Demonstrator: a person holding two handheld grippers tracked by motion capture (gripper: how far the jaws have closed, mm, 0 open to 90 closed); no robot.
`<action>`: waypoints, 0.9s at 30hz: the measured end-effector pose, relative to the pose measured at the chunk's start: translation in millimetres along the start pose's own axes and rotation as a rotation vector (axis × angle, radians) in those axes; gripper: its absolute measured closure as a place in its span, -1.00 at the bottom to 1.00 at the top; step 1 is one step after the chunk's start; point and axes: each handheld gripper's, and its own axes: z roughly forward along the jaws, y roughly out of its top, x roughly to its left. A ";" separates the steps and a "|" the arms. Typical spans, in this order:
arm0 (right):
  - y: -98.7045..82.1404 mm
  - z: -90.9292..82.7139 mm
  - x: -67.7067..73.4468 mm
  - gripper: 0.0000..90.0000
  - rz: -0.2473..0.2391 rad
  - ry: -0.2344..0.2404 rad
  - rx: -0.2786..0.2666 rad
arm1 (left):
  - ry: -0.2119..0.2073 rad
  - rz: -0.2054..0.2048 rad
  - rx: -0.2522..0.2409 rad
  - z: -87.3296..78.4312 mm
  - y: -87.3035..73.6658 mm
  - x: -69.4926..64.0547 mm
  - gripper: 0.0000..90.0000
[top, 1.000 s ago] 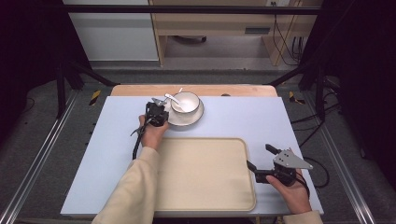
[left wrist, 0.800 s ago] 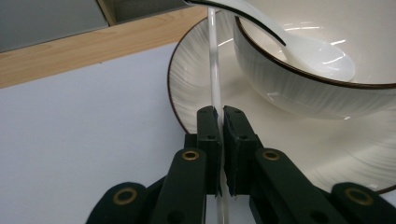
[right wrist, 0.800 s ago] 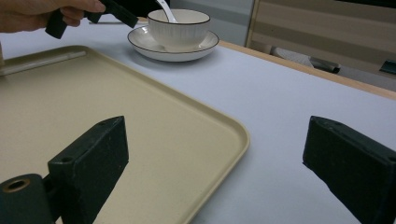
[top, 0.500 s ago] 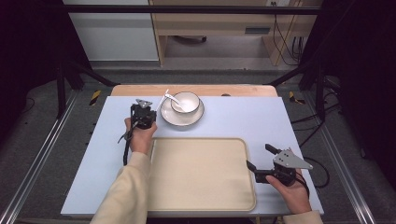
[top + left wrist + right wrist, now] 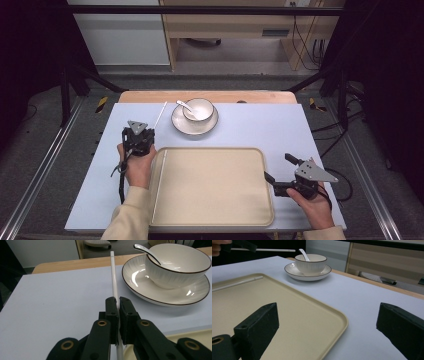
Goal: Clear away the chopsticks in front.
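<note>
High view: the left gripper [image 5: 141,131] clasps a thin white chopstick [image 5: 161,114], its near end hidden behind the hand. Left gripper view: jaws pinch it beside the white ceramic bowl [image 5: 178,265]. Right gripper view: the right gripper [image 5: 327,327] gapes, empty, over the beige plastic tray [image 5: 294,322], where a second white chopstick [image 5: 237,283] is cut off.

In the left gripper view the white chopstick [image 5: 113,277] vanished between the closed jaws and ran off the bottom edge, and the saucer [image 5: 140,287] was cropped at right.

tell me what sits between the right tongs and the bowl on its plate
In the right gripper view, the beige tray's corner and bare blue table cover lie between the open right tongs and the bowl.
</note>
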 end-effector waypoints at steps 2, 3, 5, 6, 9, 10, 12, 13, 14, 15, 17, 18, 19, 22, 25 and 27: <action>0.0 -0.8 -0.9 -0.90 0.002 -0.004 0.001 | -0.006 -0.037 -0.020 -9.6 -4.2 -0.7 0.90; -0.2 -0.9 -1.5 -0.90 0.003 -0.005 -0.001 | -0.006 -0.047 -0.026 -14.4 -6.4 -1.5 0.90; 0.0 -1.7 -2.1 -0.90 0.008 -0.008 -0.003 | -0.008 -0.058 -0.041 -23.8 -11.5 -5.1 0.90; 0.1 -2.1 -2.3 -0.89 0.009 -0.008 -0.004 | -0.006 -0.064 -0.048 -29.0 -14.4 -6.6 0.90; 0.3 -2.6 -2.0 -0.89 0.012 -0.008 -0.007 | -0.008 -0.098 -0.070 -44.9 -25.1 -10.2 0.90; 0.3 -2.6 -2.0 -0.89 0.012 -0.008 -0.007 | -0.008 -0.098 -0.070 -44.9 -25.1 -10.2 0.90; 0.4 -2.4 -1.3 -0.89 0.013 -0.009 -0.005 | 0.001 -0.105 -0.081 -54.6 -33.5 -12.9 0.90; 0.2 -1.7 -0.4 -0.89 0.008 -0.010 -0.001 | 0.006 -0.109 -0.085 -62.5 -41.7 -15.6 0.90; 0.1 -1.3 0.2 -0.89 0.007 -0.009 0.002 | 0.009 -0.107 -0.086 -66.1 -45.5 -17.0 0.90; 0.1 -1.0 0.9 -0.89 0.008 -0.007 0.003 | 0.015 -0.106 -0.087 -69.8 -49.0 -18.6 0.90; 0.1 -0.7 1.6 -0.89 0.006 -0.006 0.003 | 0.017 -0.118 -0.092 -77.3 -55.8 -21.5 0.90; 0.2 -0.7 1.8 -0.89 0.006 -0.006 0.003 | 0.019 -0.118 -0.094 -80.9 -59.0 -23.6 0.90; 0.2 -0.6 1.9 -0.89 0.005 -0.006 0.003 | 0.020 -0.113 -0.097 -83.4 -62.0 -27.1 0.90; -0.1 0.2 1.8 -0.88 0.005 -0.003 0.004 | 0.026 -0.098 -0.100 -90.1 -70.2 -36.0 0.90; -0.7 0.9 2.3 -0.88 0.005 -0.001 0.005 | 0.012 -0.116 -0.102 -94.4 -77.7 -40.1 0.90; -0.7 0.8 2.4 -0.88 0.005 0.000 0.006 | 0.005 -0.121 -0.105 -98.2 -81.5 -43.8 0.90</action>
